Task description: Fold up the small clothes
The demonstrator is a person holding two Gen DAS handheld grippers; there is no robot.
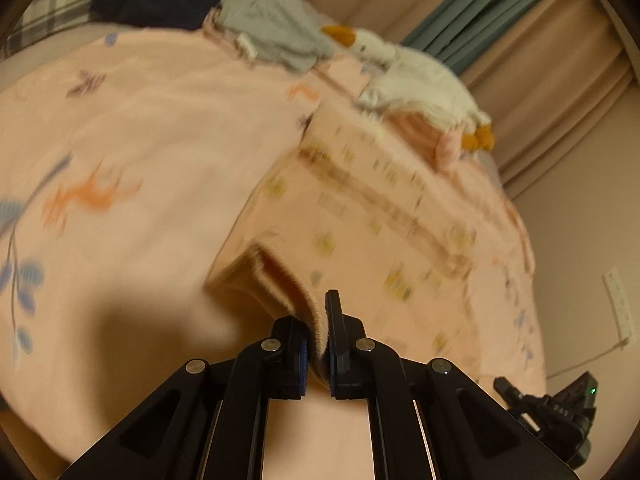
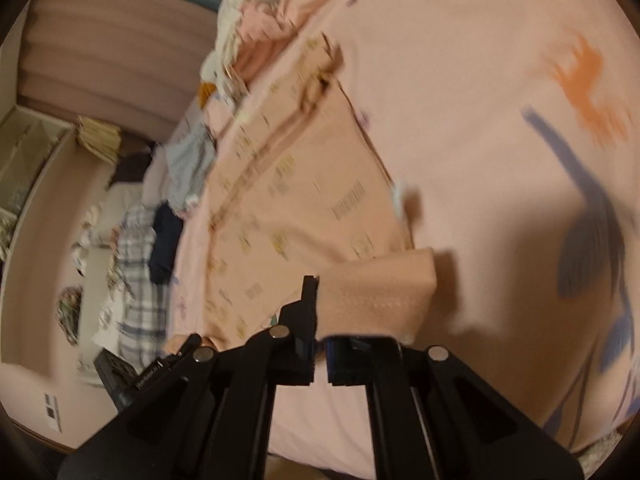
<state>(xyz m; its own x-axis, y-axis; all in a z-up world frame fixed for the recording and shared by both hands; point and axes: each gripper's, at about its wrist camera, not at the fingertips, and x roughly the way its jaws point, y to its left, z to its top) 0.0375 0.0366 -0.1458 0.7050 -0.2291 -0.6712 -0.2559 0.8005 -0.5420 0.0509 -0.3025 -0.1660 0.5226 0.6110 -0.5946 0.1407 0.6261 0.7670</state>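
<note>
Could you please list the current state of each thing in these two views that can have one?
Left tool: shut on the pink garment's ribbed hem.
Right tool: shut on the same garment's hem.
Pink patterned garment: spread on the bed, near edge lifted by both tools.
Grey garment: crumpled, unfolded.
Dark navy garment: lying in a heap.
Plush duck: lying on its side.
Curtain: drawn.

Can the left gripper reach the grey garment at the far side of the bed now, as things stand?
Probably not yet. The left gripper is shut on the hem of the pink patterned garment, so it is occupied. The grey garment lies far beyond it across the bedspread, with nothing blocking the path.
</note>
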